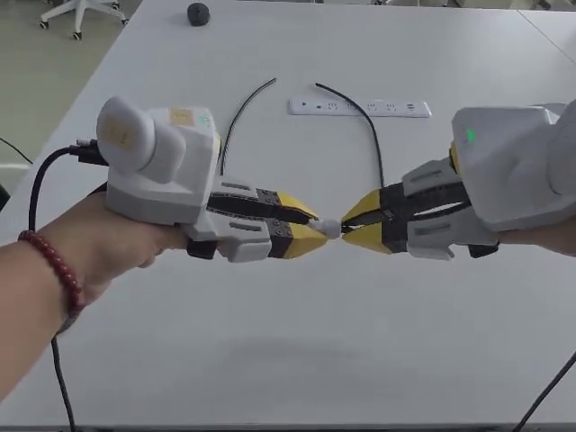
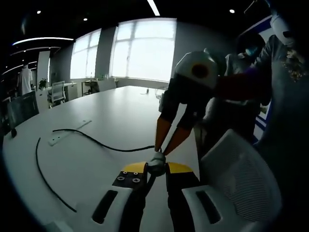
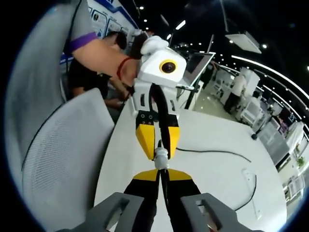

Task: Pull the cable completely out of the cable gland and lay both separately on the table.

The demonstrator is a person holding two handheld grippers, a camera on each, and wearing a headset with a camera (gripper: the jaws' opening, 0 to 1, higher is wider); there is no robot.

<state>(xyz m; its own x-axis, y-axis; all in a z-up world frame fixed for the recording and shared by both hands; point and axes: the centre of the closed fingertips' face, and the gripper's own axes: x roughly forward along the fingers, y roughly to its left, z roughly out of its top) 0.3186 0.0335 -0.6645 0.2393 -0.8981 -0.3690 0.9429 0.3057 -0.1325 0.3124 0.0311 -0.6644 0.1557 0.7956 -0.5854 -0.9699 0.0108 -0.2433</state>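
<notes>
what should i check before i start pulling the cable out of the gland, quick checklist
1. Left gripper shut on the gland: ok.
2. Right gripper shut on the cable right beside the gland: ok.
3. Grippers tip to tip, in line for a straight pull: ok.
4. Cable out of the gland: not ok, it runs into the gland.
5. Loose cable free of the power strip: cannot tell, it lies across the strip.
6. Bare table below for laying both parts down: ok.
</notes>
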